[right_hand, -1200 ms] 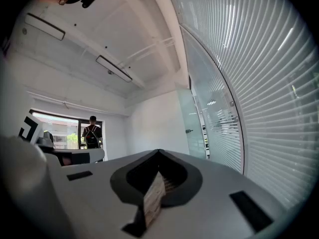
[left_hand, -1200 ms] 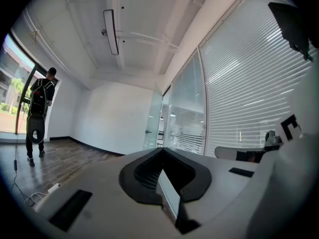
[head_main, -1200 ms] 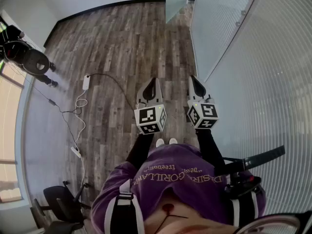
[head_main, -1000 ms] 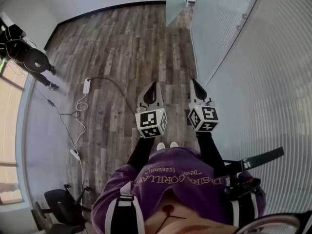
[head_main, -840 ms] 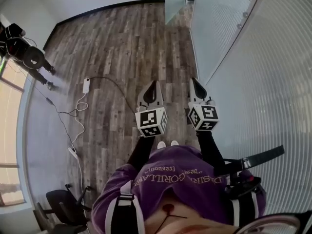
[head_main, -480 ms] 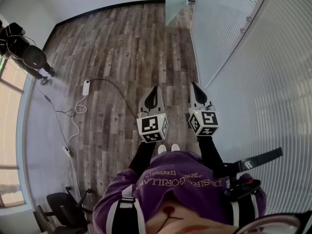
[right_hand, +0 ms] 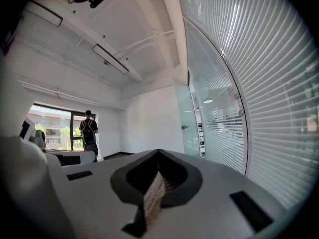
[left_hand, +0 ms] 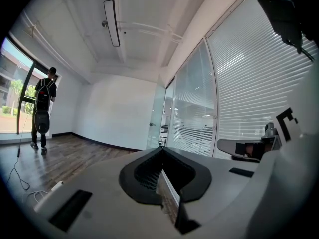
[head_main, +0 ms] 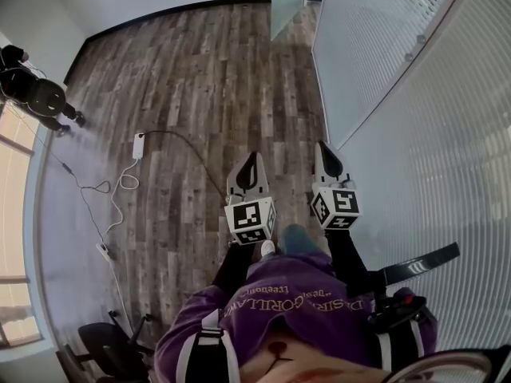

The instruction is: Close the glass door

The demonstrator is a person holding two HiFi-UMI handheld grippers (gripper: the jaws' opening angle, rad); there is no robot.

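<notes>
The frosted glass door (head_main: 287,2) stands ajar at the far end of the wood floor, well ahead of both grippers. In the left gripper view the door (left_hand: 158,117) is a pale green pane beside the striped glass wall. The right gripper view has the door (right_hand: 187,119) with its small handle showing. My left gripper (head_main: 248,158) and right gripper (head_main: 323,147) are held side by side in front of the person's chest, pointing toward the door. Both are shut with nothing between the jaws, as the left gripper (left_hand: 162,151) and right gripper (right_hand: 158,152) show in their own views.
A striped glass wall (head_main: 383,70) runs along the right. A white power strip with a cable (head_main: 137,144) lies on the floor to the left. A person with a backpack (head_main: 32,94) stands by the window. An office chair (head_main: 104,345) sits at lower left.
Both grippers have sunk lower in the head view, still shut and side by side. The person by the window has drifted toward the left edge, and a foot now shows below the grippers.
</notes>
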